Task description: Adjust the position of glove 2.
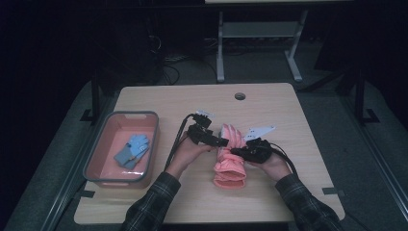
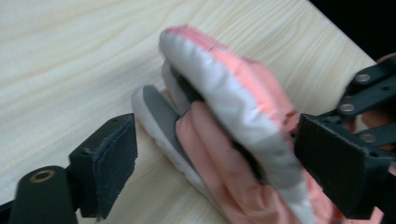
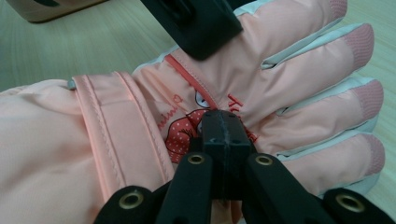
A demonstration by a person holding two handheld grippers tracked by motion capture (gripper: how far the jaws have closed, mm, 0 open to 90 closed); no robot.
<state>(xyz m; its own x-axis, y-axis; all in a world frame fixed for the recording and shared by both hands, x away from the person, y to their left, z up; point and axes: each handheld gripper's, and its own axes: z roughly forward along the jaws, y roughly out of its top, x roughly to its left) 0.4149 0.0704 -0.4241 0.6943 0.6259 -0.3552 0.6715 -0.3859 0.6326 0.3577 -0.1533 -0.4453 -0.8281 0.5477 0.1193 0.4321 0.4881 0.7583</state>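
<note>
Tabletop point(image 1: 269, 103): pale wood-grain laminate, rectangular with rounded corners, one round cable port near the far edge.

Bin point(image 1: 95, 159): rectangular plastic tub, grey rim, salmon-pink walls, standing at my left side of the tabletop. Inside lies a small blue knitted glove point(image 1: 133, 149), soft and flat, possibly a pair stacked; the high view is too dim to say.

Pink glove point(image 1: 230, 156): padded ski type, smooth peach-pink shell fabric, quilted and puffy, lying in the middle of the tabletop between my hands, cuff towards me, fingers pointing away. A stitched strap band crosses the wrist. Red printed lettering and a spotted motif sit on the back of the hand. Finger sides are white; fingertips carry ribbed pink patches. The palm side shows white and grey panels where the finger end is lifted off the wood.

My left tool point(image 2: 212, 163): black, two flat foam-faced pads, jaws standing wide apart, straddling the glove's raised finger end; the right-hand pad touches the pink shell, the other stands clear.

My right tool point(image 3: 225, 135): black, jaws pressed fully together, tips bearing on the printed motif at the back of the pink glove; it appears to pinch a small fold of the fabric there.
</note>
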